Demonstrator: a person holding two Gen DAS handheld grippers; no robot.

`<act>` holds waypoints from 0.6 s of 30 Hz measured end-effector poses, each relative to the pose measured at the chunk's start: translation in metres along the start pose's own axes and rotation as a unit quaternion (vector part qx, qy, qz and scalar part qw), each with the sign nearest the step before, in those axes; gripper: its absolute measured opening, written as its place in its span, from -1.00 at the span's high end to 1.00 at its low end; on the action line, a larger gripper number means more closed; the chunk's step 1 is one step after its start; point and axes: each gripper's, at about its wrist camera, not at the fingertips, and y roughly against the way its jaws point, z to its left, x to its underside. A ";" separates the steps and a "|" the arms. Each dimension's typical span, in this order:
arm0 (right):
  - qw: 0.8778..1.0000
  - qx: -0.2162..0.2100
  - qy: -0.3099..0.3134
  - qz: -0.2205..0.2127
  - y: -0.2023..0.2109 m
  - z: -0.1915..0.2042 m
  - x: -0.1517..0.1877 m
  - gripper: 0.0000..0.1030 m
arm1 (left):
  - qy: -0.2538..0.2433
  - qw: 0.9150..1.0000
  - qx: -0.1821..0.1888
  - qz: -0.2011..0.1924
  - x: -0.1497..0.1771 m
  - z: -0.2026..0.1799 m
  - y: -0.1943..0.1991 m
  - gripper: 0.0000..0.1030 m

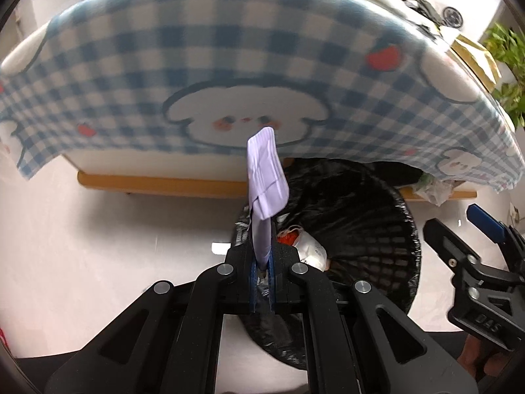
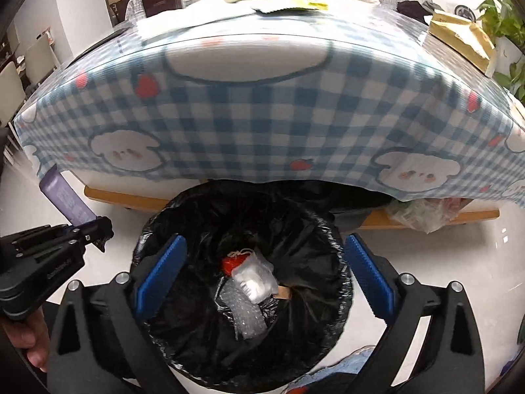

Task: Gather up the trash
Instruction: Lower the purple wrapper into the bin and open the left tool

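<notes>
Meanwhile, the right gripper (image 2: 262, 275) hung spread wide and empty above the bin (image 2: 341, 321). The left gripper (image 1: 262, 282) pinched a lilac wrapper (image 1: 265, 177) near the rim; next it likely needed carrying over the opening, then letting go.

Left gripper (image 1: 262, 267) is clamped tight on a pale lilac wrapper (image 1: 266, 177), which stands up between the blue pads. Just behind it sits the black-lined trash bin (image 1: 377, 229), with a white packet (image 1: 311, 246) and something red inside. The right gripper (image 1: 459, 229) hangs by the bin's far right rim, jaws apart. Beyond the bin, the checked tablecloth (image 1: 197, 65) drapes down.
</notes>
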 end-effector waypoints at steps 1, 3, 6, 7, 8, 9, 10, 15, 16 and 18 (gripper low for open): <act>1.000 0.006 -0.005 0.000 -0.001 -0.005 0.000 -0.81 | -0.002 1.000 0.001 0.000 -0.001 -0.004 -0.001 0.92; 1.000 0.009 -0.020 0.002 -0.001 -0.016 0.001 -0.82 | -0.008 1.000 0.002 0.001 -0.003 -0.014 -0.004 0.92; 1.000 0.018 -0.025 0.004 -0.001 -0.030 0.002 -0.83 | -0.013 1.000 0.008 0.005 -0.003 -0.026 -0.009 0.92; 0.999 0.021 -0.025 0.004 -0.001 -0.033 0.003 -0.83 | -0.014 1.000 0.010 0.007 -0.003 -0.030 -0.011 0.92; 0.999 0.025 -0.025 0.004 0.000 -0.037 0.005 -0.83 | -0.017 1.000 0.011 0.008 -0.002 -0.034 -0.012 0.92; 0.999 0.028 -0.024 0.005 0.000 -0.042 0.006 -0.84 | -0.020 1.000 0.012 0.008 -0.002 -0.039 -0.014 0.92; 0.999 0.030 -0.023 0.006 0.001 -0.045 0.007 -0.84 | -0.023 1.000 0.012 0.007 -0.002 -0.044 -0.015 0.92; 0.998 0.038 -0.041 0.012 -0.002 -0.072 0.014 -0.84 | -0.031 0.999 0.014 0.010 0.001 -0.062 -0.024 0.92; 0.998 0.038 -0.045 0.013 -0.003 -0.076 0.015 -0.84 | -0.033 0.999 0.014 0.012 0.002 -0.067 -0.026 0.92; 0.998 0.042 -0.047 0.012 -0.003 -0.085 0.016 -0.84 | -0.037 0.999 0.016 0.016 0.003 -0.076 -0.031 0.92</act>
